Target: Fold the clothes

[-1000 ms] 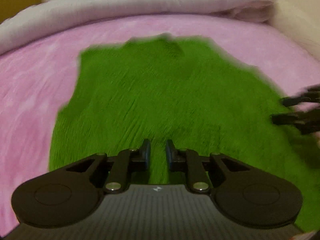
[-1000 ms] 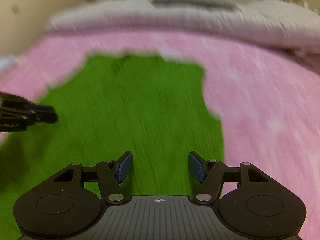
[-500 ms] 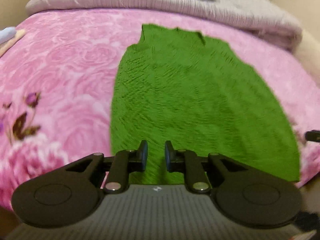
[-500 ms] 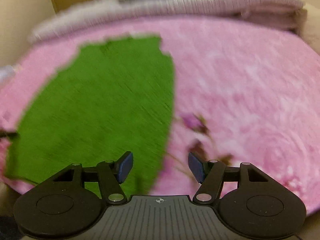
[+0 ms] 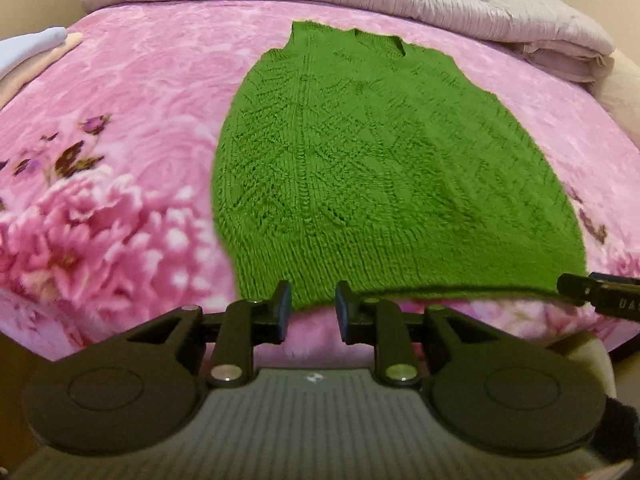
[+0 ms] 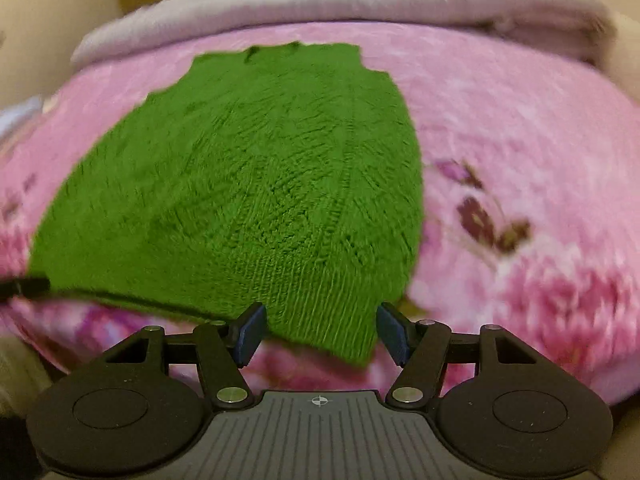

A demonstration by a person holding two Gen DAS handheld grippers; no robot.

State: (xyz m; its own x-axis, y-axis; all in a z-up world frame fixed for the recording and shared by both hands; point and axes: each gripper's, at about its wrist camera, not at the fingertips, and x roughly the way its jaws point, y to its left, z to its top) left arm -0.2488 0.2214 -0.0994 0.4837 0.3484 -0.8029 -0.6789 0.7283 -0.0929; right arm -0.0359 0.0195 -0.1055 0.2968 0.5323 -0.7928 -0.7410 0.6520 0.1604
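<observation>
Our green cable-knit sweater (image 5: 384,168) lies flat on the pink floral blanket (image 5: 120,120): soft, stretchy, limp. We'd pinch its ribbed hem corners. Left gripper (image 5: 310,312) and right gripper (image 6: 320,330) both gape, holding nothing.

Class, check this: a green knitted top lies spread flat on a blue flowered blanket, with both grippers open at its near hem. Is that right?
Not quite. The blanket is pink, not blue, as the left wrist view shows. The rest holds: the green knitted top lies flat, and the left gripper and right gripper are open at its near hem.
</observation>
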